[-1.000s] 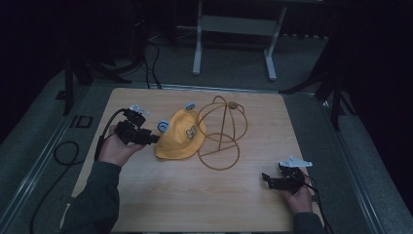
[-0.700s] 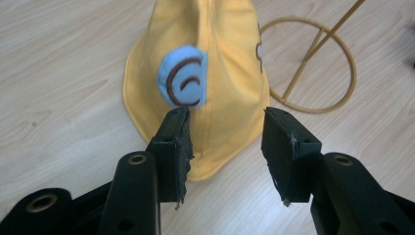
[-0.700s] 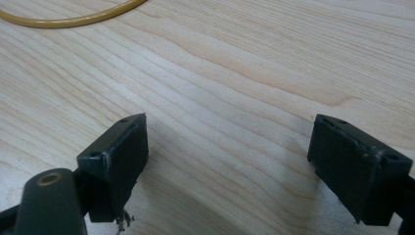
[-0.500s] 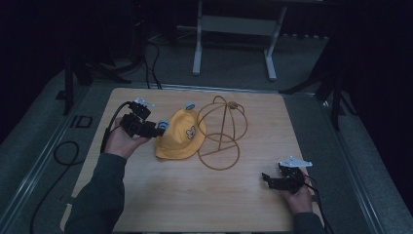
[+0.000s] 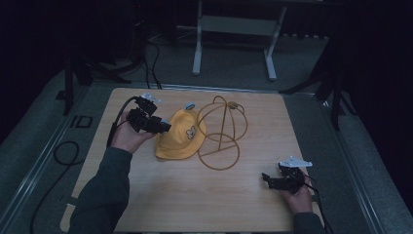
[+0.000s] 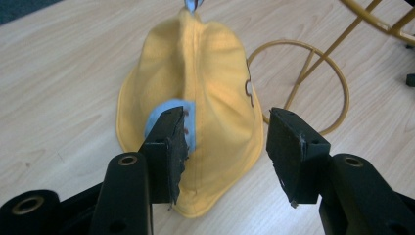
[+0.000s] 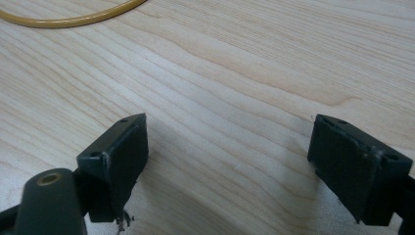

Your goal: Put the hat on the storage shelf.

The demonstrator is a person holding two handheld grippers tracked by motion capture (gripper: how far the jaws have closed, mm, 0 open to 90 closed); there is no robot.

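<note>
Your left tongs (image 5: 163, 127) hover at the near-left edge of a yellow hat (image 5: 179, 139) that lies on the wooden counter (image 5: 195, 195), their jaws spread with the hat's brim between and just beyond them. In the left gripper view, those tongs (image 6: 225, 147) frame the hat (image 6: 215, 98) from close range: its crown is folded into a ridge running away from the camera, a pale blue patch (image 6: 169, 115) shows on its side just behind one jaw, and a small dark emblem sits on the opposite slope. Whether either jaw touches the fabric cannot be told.

Just beside the hat, on its right in the high view, rests a yellow wire frame (image 5: 221, 131) shaped like a dome on a round base ring; hat and frame touch or overlap at their edges. The ring (image 6: 313, 83) lies flat on the counter beyond the hat in the left gripper view.

Your right tongs (image 5: 265, 178) rest low near the counter's near-right corner, well apart from hat and frame. In the right gripper view, the tongs (image 7: 227, 152) stand wide apart over bare wood grain, gripping nothing, with an arc of the frame's ring (image 7: 73, 19) at the top edge.
</note>
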